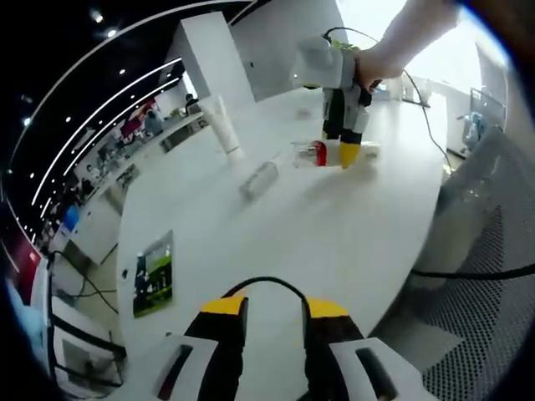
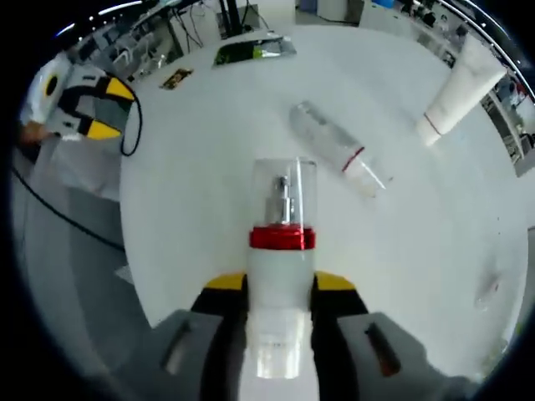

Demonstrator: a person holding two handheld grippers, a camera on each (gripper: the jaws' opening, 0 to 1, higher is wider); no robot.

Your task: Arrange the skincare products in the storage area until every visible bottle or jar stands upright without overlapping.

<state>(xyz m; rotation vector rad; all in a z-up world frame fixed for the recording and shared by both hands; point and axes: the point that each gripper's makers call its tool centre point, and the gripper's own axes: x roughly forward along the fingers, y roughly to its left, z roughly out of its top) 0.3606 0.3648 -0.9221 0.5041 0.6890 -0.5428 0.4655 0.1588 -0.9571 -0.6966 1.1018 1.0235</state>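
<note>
Location type: a large open-plan office or showroom hall. Indicators: long curved ceiling light strips [image 1: 100, 109], rows of desks with seated people [image 1: 125, 150] beyond the far edge of the white round table [image 1: 318, 251], a mesh office chair [image 1: 493, 251], trailing black cables [image 1: 468, 273], white columns [image 1: 213, 58].

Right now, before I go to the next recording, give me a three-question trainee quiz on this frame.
1. True or false: the right gripper is shut on the red-collared pump bottle.
2. How does the clear bottle lie on the white table? A upright, B on its side, C inside a box.
3. Fill in: the white tube stands on its ____.

Key: 1 true; 2 B; 3 cap.
</note>
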